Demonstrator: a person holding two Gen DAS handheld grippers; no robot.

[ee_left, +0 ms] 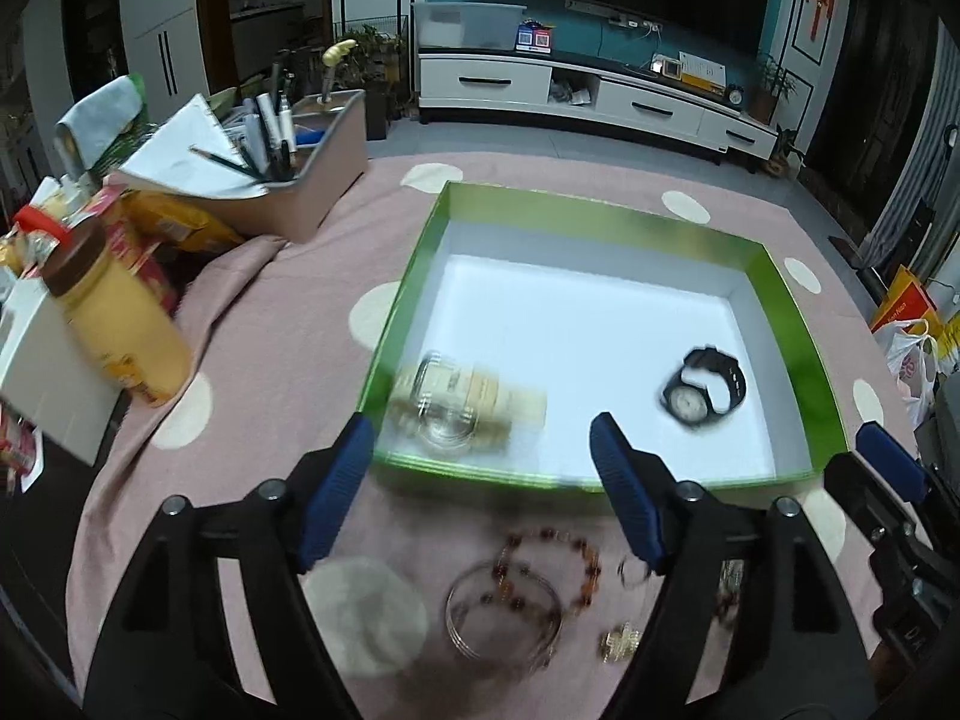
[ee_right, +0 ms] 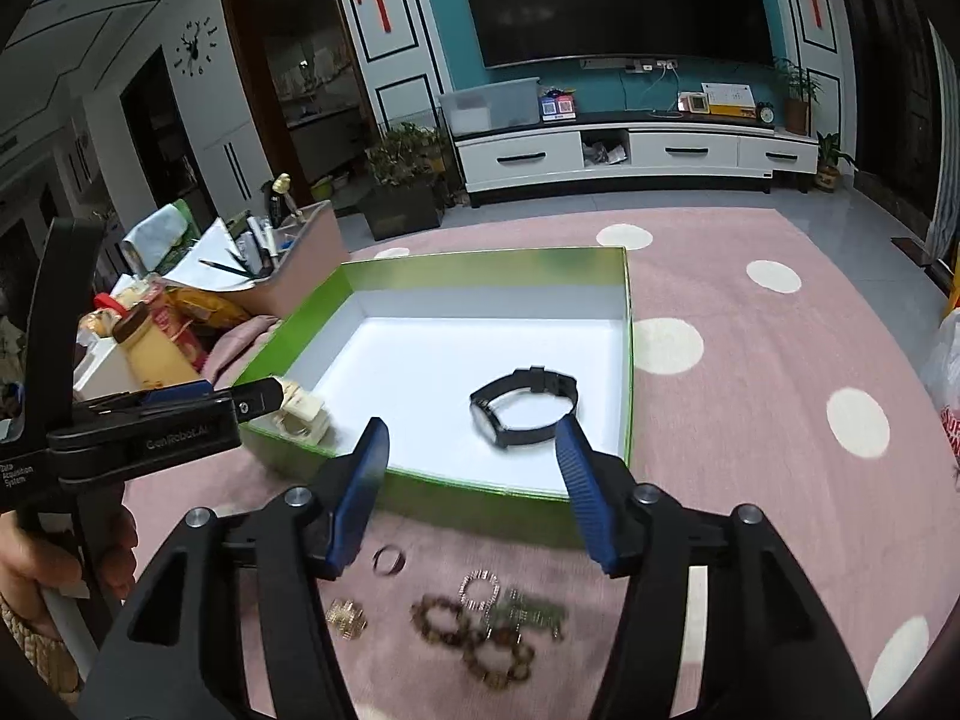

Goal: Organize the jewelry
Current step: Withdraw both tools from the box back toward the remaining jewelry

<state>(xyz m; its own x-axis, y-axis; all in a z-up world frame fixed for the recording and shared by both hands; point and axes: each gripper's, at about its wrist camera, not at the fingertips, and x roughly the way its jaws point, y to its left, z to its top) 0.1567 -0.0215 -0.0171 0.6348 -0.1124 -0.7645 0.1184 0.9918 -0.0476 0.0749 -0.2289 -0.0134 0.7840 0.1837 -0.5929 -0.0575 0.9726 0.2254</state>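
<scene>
Glossy green box point(ee_left: 798, 354) with matte white floor, black strap watch point(ee_left: 705, 389), left gripper point(ee_left: 480, 450) and right gripper point(ee_right: 471, 450) both released

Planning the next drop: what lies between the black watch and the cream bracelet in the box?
Only bare white box floor separates the black watch from the cream bracelet, clearest in the right wrist view.

At the top of the frame a dark television point(ee_right: 618, 0) hangs on a teal wall point(ee_right: 444, 12), above a white cabinet point(ee_right: 636, 156). Grey floor point(ee_right: 540, 210) lies below; a wall clock point(ee_right: 197, 48) is upper left.
</scene>
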